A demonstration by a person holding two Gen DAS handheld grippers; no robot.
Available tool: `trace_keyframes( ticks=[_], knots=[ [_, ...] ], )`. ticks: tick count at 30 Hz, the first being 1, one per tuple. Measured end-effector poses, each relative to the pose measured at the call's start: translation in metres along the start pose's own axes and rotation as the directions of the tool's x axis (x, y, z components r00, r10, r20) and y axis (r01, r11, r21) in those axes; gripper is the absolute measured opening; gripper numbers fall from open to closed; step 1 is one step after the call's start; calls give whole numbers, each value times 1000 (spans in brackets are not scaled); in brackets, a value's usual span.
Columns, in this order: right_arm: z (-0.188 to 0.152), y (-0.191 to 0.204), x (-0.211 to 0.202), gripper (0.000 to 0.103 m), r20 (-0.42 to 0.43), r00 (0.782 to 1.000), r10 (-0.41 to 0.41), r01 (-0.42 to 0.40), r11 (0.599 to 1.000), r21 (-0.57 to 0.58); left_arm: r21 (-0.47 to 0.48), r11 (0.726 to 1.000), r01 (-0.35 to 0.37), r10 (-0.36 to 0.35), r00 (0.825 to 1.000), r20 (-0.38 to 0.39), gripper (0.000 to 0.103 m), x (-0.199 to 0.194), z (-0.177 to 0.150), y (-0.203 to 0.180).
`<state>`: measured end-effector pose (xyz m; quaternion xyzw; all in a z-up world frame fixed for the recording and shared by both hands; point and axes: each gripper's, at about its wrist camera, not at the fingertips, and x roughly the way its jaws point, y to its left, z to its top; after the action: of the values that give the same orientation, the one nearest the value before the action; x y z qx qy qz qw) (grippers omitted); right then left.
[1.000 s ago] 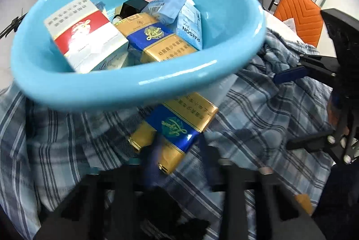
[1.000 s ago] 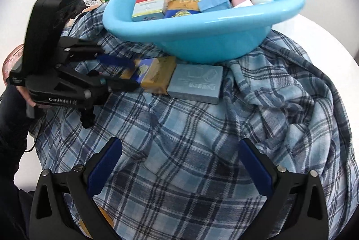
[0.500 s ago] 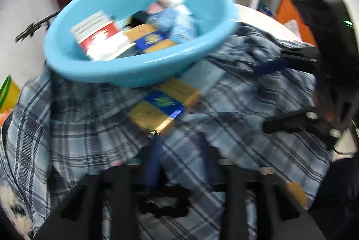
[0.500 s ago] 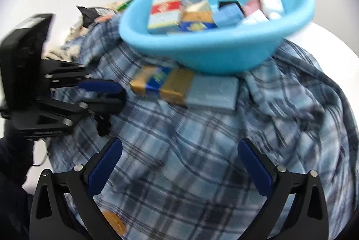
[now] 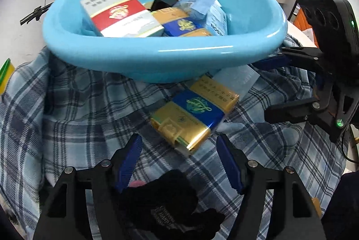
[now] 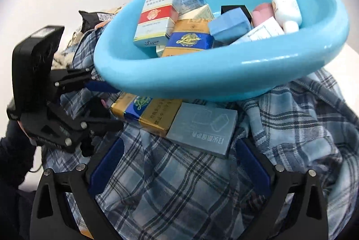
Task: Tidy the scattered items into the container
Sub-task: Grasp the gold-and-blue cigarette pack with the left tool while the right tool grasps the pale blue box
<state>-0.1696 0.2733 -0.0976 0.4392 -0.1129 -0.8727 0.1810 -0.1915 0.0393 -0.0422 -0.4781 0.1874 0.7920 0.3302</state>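
Lying just in front of the blue basin (image 5: 166,54), on the plaid cloth (image 5: 74,110), two items are not yet tidied: a gold and blue carton (image 5: 193,114) and a grey box (image 6: 203,130). The carton is partly tucked under the basin's overhanging rim, and the grey box is set touching the carton's end, on the side away from the left gripper (image 5: 179,161).

The basin is already piled with packs, among them a red and white carton (image 5: 119,11), a white bottle (image 6: 285,7) and a light blue box (image 6: 228,24), so most of the job is judged done.

The left gripper is held spread, nothing between its fingers, lined up with the near end of the gold and blue carton; this is judged a setup for closing on that end, since the far end is shadowed by the basin. The right gripper (image 6: 179,163) is likewise held wide and empty, facing the grey box. The basin's overhang is likely to hamper a straight lift, so each item would probably be drawn outward first.
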Motion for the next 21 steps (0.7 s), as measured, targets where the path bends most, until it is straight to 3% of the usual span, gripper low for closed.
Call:
trace_keyframes(
  ticks=[6,10,14,15,16,17,18,19,21],
  knots=[
    [6,12,-18,100,87,996,22,-17,998,-62,-4,1000,9,-9,1000,6,71,-5,-1,0],
    [7,19,-13,100,61,998,15,-9,995,-99,-1,1000,17,-17,1000,15,71,-10,-2,-2],
    [6,9,2,100,36,999,-33,34,999,-37,-4,1000,19,-19,1000,12,71,-8,-2,-4],
    [7,7,4,96,34,999,-41,42,999,-18,-8,1000,20,-20,1000,9,71,-7,-2,-5],
    [6,5,5,80,30,998,-56,57,998,-12,-13,1000,22,-22,1000,7,71,-5,-1,-5],
    [6,3,6,67,28,996,-89,89,996,-23,-23,999,26,-26,1000,1,63,-4,-2,-4],
    [6,3,7,41,22,990,-138,139,989,-46,-30,999,15,-16,1000,-8,57,-3,-3,-1],
    [5,3,7,32,25,985,-169,171,983,-74,-33,999,-10,10,1000,-20,51,-2,-4,1],
    [4,3,5,32,14,988,-152,152,981,-119,-26,1000,-4,3,1000,-17,51,-3,-6,3]
  ],
)
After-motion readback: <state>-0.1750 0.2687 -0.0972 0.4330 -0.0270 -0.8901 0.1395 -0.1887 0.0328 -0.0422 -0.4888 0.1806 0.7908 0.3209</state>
